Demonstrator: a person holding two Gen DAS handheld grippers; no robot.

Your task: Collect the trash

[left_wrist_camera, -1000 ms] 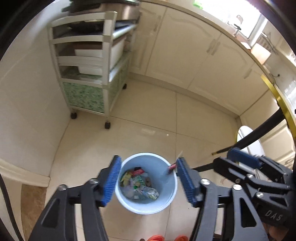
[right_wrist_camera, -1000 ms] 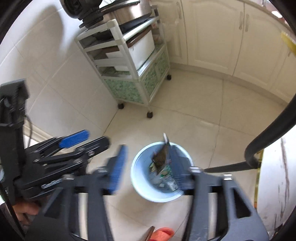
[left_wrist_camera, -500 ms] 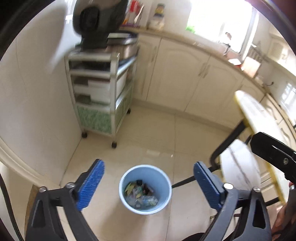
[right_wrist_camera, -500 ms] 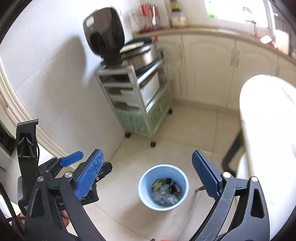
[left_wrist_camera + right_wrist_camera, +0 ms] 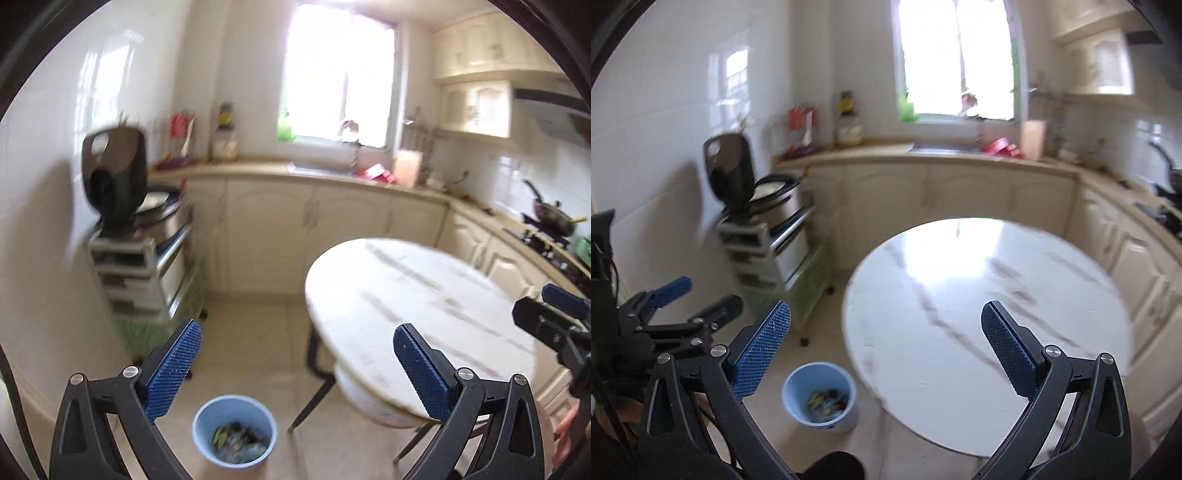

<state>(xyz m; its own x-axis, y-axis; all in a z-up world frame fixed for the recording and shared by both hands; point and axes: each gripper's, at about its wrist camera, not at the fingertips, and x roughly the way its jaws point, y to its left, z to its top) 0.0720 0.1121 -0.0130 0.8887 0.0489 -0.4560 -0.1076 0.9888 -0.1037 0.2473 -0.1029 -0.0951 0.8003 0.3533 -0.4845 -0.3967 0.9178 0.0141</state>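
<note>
left wrist view: the left tool (image 5: 297, 363) stands wide open and empty, the blue trash bin (image 5: 235, 430) with wrappers inside sits on open floor left of the round counter (image 5: 417, 314), whose rim and dark legs crowd its right side, a wheeled shelf cart (image 5: 147, 266) stands beyond it. right wrist view: the right tool (image 5: 886, 347) is spread wide and empty above the round counter's near edge, bin (image 5: 819, 397) at that counter's left rim. a second ago both tools hung right over the bin, narrower.

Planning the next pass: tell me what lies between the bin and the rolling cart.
Only bare floor tiles: in both wrist views nothing lies between the bin and the cart.
</note>
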